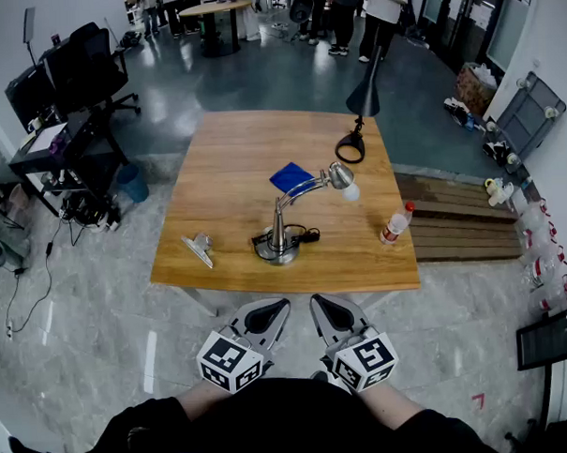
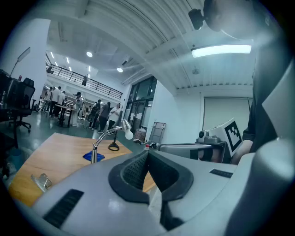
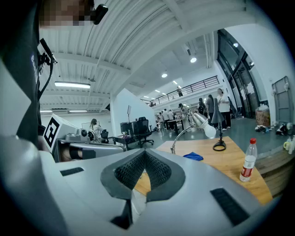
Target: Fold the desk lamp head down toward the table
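Note:
A silver gooseneck desk lamp (image 1: pixel 282 232) stands near the front of the wooden table (image 1: pixel 225 167). Its neck arches to the right, and its head with a white bulb (image 1: pixel 343 182) hangs tilted above the tabletop. Both grippers hover side by side off the table's front edge, close to my body and well short of the lamp. The left gripper (image 1: pixel 272 311) and the right gripper (image 1: pixel 325 307) are both shut with nothing between the jaws. The lamp (image 2: pixel 108 137) shows far ahead in the left gripper view, past the shut left gripper (image 2: pixel 147 153). The right gripper view shows the lamp (image 3: pixel 191 127) beyond the shut right gripper (image 3: pixel 144 152).
A blue cloth (image 1: pixel 291 176) lies behind the lamp. A black lamp (image 1: pixel 359 114) stands at the far right of the table. A plastic bottle (image 1: pixel 395 223) lies near the right edge and a metal clip (image 1: pixel 199 247) near the front left. People stand in the background.

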`<state>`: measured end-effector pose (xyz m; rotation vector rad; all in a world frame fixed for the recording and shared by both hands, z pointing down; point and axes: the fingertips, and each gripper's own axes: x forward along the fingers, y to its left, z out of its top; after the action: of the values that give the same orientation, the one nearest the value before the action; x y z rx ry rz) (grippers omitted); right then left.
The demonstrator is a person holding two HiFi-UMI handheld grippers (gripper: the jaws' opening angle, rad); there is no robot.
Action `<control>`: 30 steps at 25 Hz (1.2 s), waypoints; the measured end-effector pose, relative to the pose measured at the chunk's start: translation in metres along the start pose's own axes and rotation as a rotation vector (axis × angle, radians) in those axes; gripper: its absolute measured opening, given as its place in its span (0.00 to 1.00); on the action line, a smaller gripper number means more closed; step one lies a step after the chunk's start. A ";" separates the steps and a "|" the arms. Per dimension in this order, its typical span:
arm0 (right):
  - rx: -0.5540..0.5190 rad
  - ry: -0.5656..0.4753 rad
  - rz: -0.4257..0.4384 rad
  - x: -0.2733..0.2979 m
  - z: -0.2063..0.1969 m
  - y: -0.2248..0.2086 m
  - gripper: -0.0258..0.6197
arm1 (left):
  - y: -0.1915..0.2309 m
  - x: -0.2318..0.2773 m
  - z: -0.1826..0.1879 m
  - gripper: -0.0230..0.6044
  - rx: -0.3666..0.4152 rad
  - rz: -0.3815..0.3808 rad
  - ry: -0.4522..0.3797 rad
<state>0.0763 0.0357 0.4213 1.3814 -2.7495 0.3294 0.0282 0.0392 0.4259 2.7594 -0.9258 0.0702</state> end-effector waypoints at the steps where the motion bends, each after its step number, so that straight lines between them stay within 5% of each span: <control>1: 0.001 0.001 -0.001 0.000 -0.001 -0.001 0.05 | 0.000 0.000 -0.001 0.05 0.000 0.001 0.000; 18: -0.056 0.003 0.043 0.003 0.005 -0.007 0.05 | 0.001 0.017 0.000 0.05 0.009 0.033 0.008; 30: -0.093 -0.004 0.148 -0.007 0.017 -0.041 0.05 | -0.004 0.055 0.010 0.05 0.035 0.143 -0.004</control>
<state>0.1140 0.0136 0.4109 1.1619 -2.8373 0.2014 0.0737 0.0075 0.4221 2.7219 -1.1321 0.1055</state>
